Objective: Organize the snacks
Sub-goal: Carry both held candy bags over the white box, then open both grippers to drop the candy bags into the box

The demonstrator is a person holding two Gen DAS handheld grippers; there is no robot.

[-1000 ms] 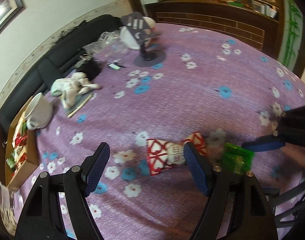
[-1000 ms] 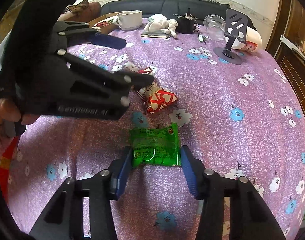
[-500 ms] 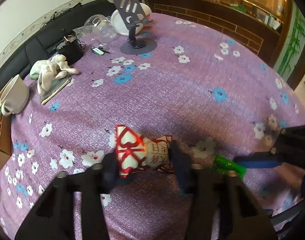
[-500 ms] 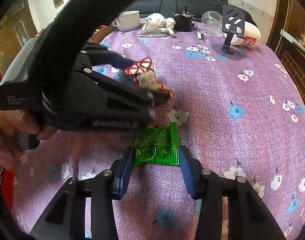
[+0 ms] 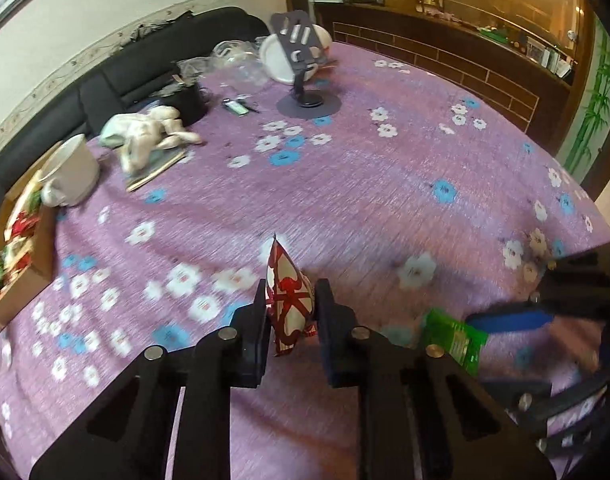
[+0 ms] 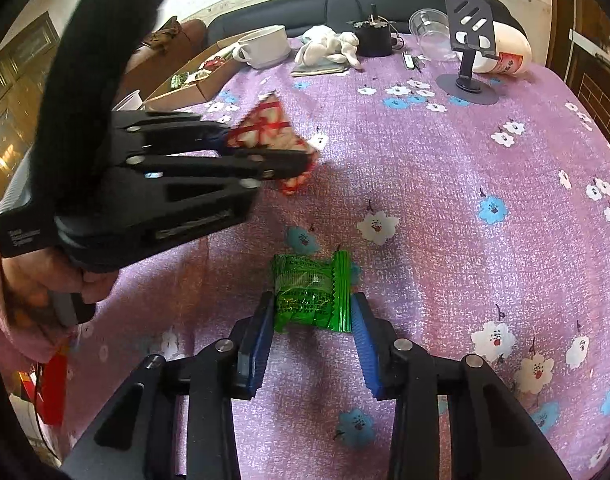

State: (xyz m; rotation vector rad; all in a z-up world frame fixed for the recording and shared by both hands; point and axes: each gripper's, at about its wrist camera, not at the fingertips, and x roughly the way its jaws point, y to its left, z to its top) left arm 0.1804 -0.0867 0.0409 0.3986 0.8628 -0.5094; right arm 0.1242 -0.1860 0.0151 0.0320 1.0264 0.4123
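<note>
My left gripper point(image 5: 291, 312) is shut on a red and white snack packet point(image 5: 287, 300) and holds it above the purple flowered tablecloth; it also shows in the right wrist view point(image 6: 271, 136), lifted at the left. My right gripper point(image 6: 313, 312) is shut on a green snack packet point(image 6: 311, 294) that rests on the cloth; the green packet also shows in the left wrist view point(image 5: 453, 336) between blue pads. A cardboard box point(image 5: 23, 256) with several snacks stands at the table's left edge, and shows in the right wrist view point(image 6: 193, 80).
A white mug point(image 5: 71, 172), a plush toy on a book point(image 5: 149, 136), a black pot point(image 5: 189, 100), a clear cup point(image 6: 429, 30), a phone stand point(image 5: 305, 80) and a white tub point(image 6: 505, 54) stand along the far side. A black sofa point(image 5: 105, 80) lies beyond.
My left gripper closed on the red and white packet and lifted it off the cloth, turning it on edge. My right gripper closed in on the green packet.
</note>
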